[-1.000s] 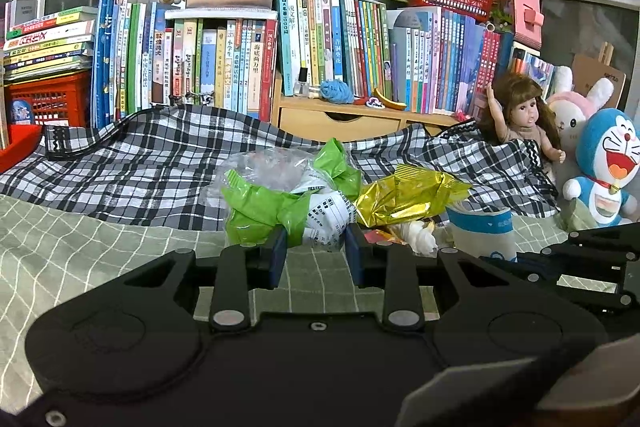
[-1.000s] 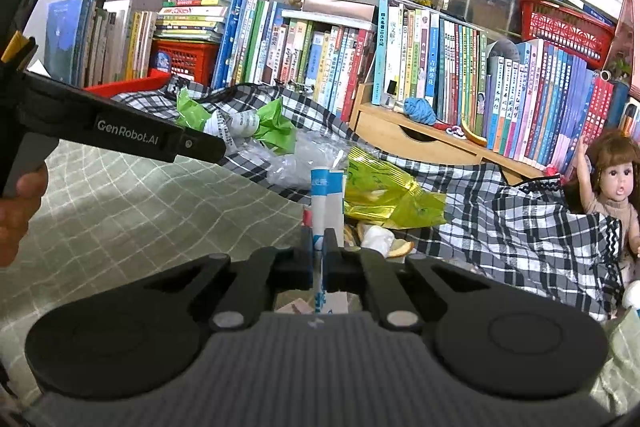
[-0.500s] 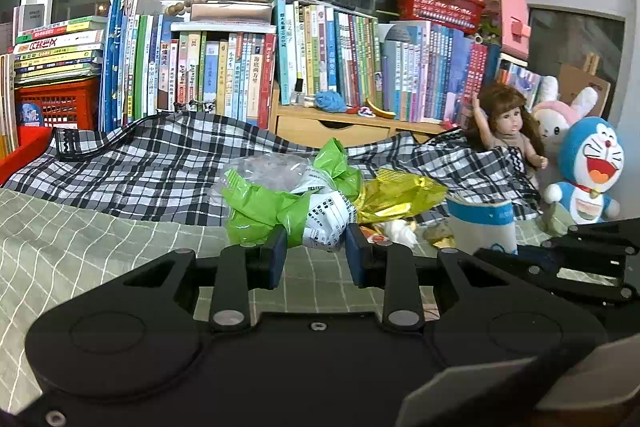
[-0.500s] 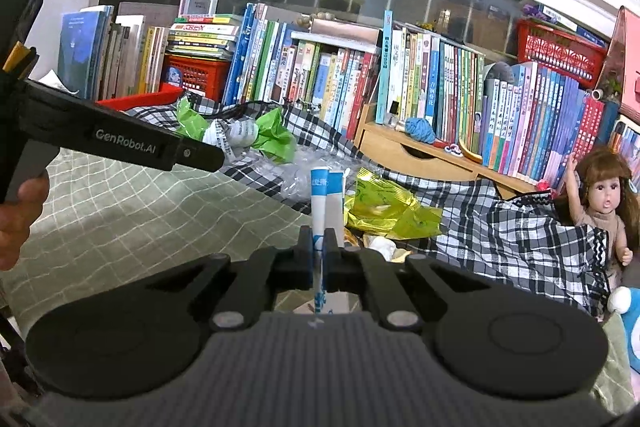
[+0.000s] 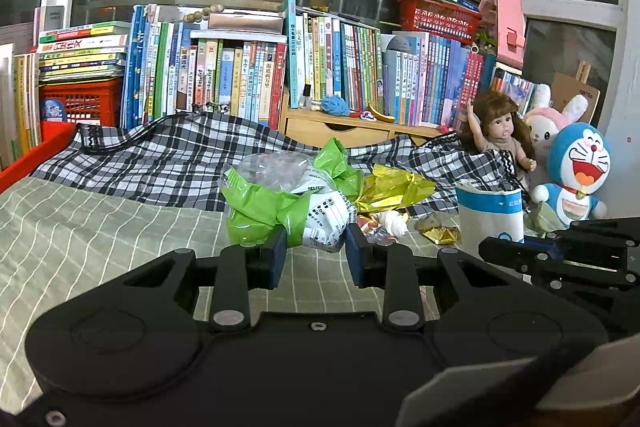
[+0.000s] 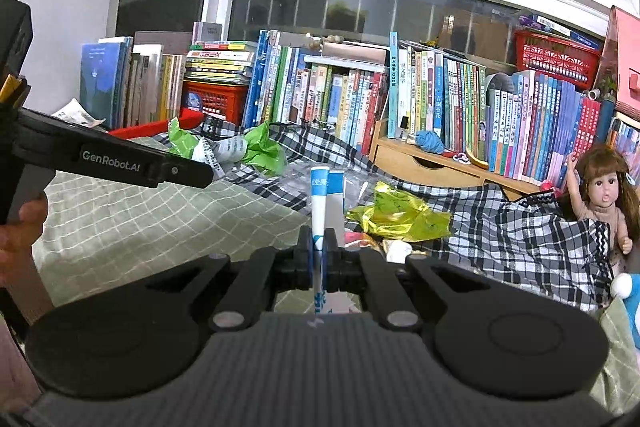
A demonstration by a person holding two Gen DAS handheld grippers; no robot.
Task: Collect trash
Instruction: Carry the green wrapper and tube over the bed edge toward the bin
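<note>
Your left gripper (image 5: 314, 247) is clamped on the green bag (image 5: 280, 205): its crumpled white printed end sits squeezed between the two pads, and the rest of the bag bulges away from you toward 12 o'clock, lifted off the bed (image 5: 80, 227). In the right wrist view that same bag (image 6: 256, 147) hangs off your left gripper's tip at about 10 o'clock, above the plaid blanket (image 6: 520, 239).

Your right gripper (image 6: 319, 259) is closed tight on the carton (image 6: 326, 203), a flattened white and blue one that stands upright, edge on, between the pads. In the left wrist view you see the carton (image 5: 490, 213) at 3 o'clock, with your right gripper's dark fingers just below and to the right of it.

More trash lies on the bed ahead of you. The gold wrapper (image 5: 394, 187) lies at 1 o'clock from your left pads, at the blanket's edge, touching the green bag's right side as far as the view shows. A clear bag (image 5: 272, 171) shows behind the green one. Small scraps (image 5: 394, 225) lie just beside the right pad of your left gripper, and a gold scrap (image 5: 440, 233) lies near the carton.

At 3 o'clock a doll (image 5: 502, 137) and a blue plush (image 5: 578, 175) sit against the books (image 5: 240, 79).
</note>
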